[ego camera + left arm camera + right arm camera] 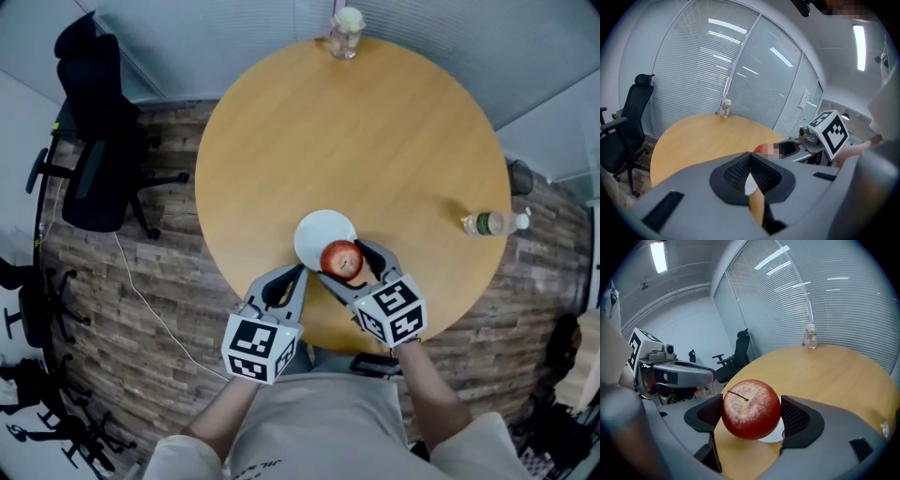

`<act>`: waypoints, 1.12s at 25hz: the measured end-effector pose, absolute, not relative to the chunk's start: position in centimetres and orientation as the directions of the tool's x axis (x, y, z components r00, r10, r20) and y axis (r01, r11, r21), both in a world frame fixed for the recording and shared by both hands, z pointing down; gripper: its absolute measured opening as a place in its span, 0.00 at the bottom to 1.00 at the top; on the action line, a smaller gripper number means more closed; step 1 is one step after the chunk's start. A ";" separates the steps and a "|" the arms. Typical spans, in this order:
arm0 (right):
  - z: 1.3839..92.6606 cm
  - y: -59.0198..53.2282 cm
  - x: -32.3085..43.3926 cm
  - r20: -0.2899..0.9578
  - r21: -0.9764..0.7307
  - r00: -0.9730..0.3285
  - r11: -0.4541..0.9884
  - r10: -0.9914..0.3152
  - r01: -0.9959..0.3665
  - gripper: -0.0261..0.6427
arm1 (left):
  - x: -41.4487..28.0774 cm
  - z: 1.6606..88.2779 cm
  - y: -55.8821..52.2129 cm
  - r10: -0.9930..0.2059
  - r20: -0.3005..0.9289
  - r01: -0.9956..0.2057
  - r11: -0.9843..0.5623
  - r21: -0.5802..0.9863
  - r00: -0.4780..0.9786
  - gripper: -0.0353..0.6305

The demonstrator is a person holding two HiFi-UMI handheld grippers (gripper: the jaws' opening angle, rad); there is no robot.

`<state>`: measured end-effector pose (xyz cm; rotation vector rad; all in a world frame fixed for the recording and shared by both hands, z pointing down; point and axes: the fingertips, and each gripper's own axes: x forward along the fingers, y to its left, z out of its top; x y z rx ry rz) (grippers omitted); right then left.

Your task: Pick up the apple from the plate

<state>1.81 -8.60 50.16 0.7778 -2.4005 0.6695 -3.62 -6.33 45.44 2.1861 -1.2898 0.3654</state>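
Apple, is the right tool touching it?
Touching. In the right gripper view, the right tool presses on both sides of the apple.

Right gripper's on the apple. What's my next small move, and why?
Probably lift the right gripper straight up: its jaws sit against both sides of the apple, and the plate shows just beneath it. The left gripper is shut, empty, beside the plate.

Glossy, speckled apple (751,408); smooth wooden table (375,141); smooth white plate (317,234).
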 end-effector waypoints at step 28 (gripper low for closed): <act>41.2 -5.5 2.2 0.487 -0.258 -0.726 0.715 -0.485 -0.650 0.61 | -4.3 39.2 -4.4 -0.747 0.424 -0.859 -0.441 0.261 0.512 0.06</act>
